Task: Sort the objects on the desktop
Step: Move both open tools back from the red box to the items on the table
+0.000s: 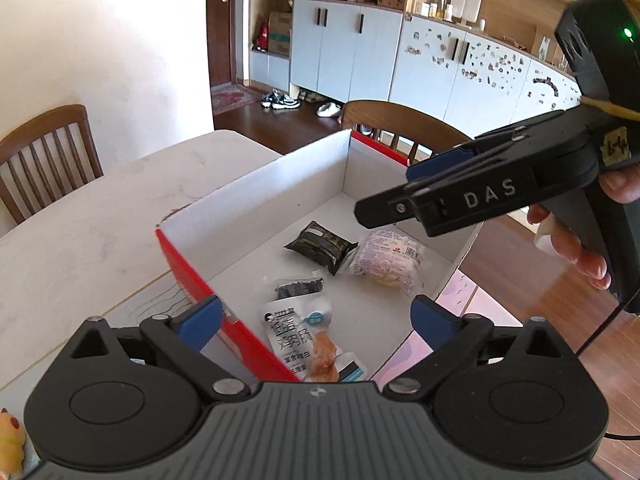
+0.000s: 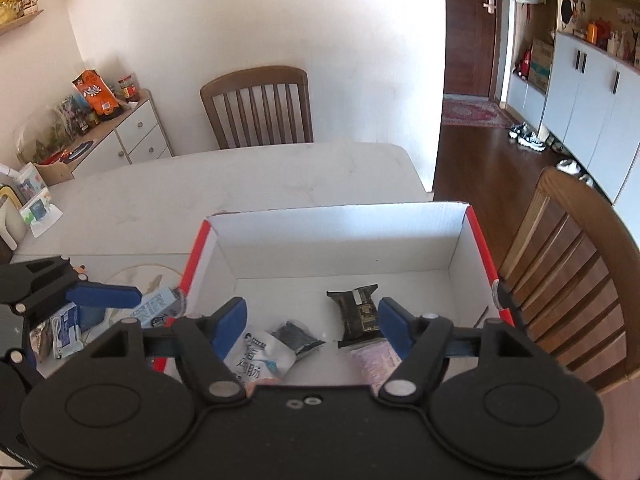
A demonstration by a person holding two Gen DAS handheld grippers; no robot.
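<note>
A red cardboard box with a white inside (image 1: 280, 184) (image 2: 340, 232) stands on the pale table. In it lie a dark packet (image 1: 320, 246) (image 2: 356, 312), a pinkish wrapped bun (image 1: 386, 256) (image 2: 376, 360), a white sausage packet (image 1: 298, 330) (image 2: 260, 356) and a small black packet (image 1: 298, 286) (image 2: 296, 336). My left gripper (image 1: 316, 320) is open and empty above the box's near corner. My right gripper (image 2: 312, 326) is open and empty above the box; it also shows in the left wrist view (image 1: 384, 196).
Several small packets (image 2: 156, 306) lie on the table left of the box, by the left gripper (image 2: 100, 296). Wooden chairs (image 2: 260, 108) (image 2: 568, 280) stand at the table's far and right sides. A low cabinet with clutter (image 2: 120, 132) is at the left.
</note>
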